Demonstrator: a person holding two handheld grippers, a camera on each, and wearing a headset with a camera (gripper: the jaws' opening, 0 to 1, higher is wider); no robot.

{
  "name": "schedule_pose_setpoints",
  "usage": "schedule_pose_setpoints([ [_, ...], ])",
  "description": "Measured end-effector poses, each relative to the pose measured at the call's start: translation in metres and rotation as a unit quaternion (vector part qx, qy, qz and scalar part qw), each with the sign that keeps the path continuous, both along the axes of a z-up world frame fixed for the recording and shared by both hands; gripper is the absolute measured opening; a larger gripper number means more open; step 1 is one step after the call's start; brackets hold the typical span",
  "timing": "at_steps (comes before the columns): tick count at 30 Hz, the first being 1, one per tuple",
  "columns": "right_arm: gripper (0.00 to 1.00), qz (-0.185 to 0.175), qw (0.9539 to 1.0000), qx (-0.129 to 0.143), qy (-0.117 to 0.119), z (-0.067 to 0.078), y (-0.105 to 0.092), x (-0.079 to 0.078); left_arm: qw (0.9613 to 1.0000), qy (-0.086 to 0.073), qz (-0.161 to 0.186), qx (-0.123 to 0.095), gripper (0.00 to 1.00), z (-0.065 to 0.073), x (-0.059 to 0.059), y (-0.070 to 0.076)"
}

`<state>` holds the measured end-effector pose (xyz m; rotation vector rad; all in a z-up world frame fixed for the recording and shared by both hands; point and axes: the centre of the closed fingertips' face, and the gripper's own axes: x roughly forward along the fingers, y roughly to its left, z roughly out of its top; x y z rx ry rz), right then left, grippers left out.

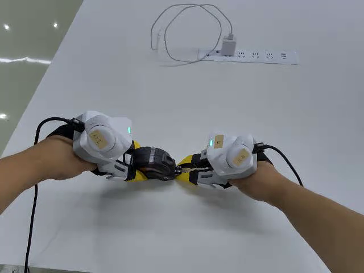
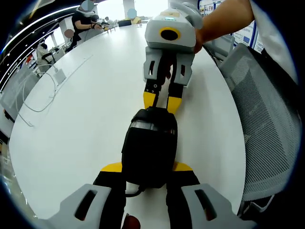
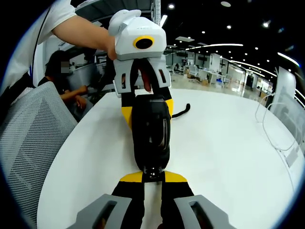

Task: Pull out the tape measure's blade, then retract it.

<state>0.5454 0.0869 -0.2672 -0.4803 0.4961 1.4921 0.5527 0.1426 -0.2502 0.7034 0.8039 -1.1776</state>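
A black tape measure lies on the white table between my two grippers. My left gripper is shut on the black case, its yellow-tipped jaws pressing both sides. My right gripper faces it from the right, its yellow tips closed on the blade's end hook at the case's mouth. In the left gripper view the right gripper meets the far end of the case. In the right gripper view the case stands on edge with the left gripper behind it. Hardly any blade is drawn out.
A white power strip with a plugged-in charger and looped white cable lies at the back of the table. A black cable trails from each gripper. A mesh chair stands beside the table edge. People sit in the background.
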Motion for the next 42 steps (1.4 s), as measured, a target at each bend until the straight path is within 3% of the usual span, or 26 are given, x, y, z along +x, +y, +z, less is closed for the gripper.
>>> schedule_pose_setpoints([
  [42, 0.08, -0.003, 0.9997, -0.024, -0.008, 0.001, -0.032, 0.002, 1.0, 0.005, 0.002, 0.002, 0.27, 0.0, -0.001, -0.001],
])
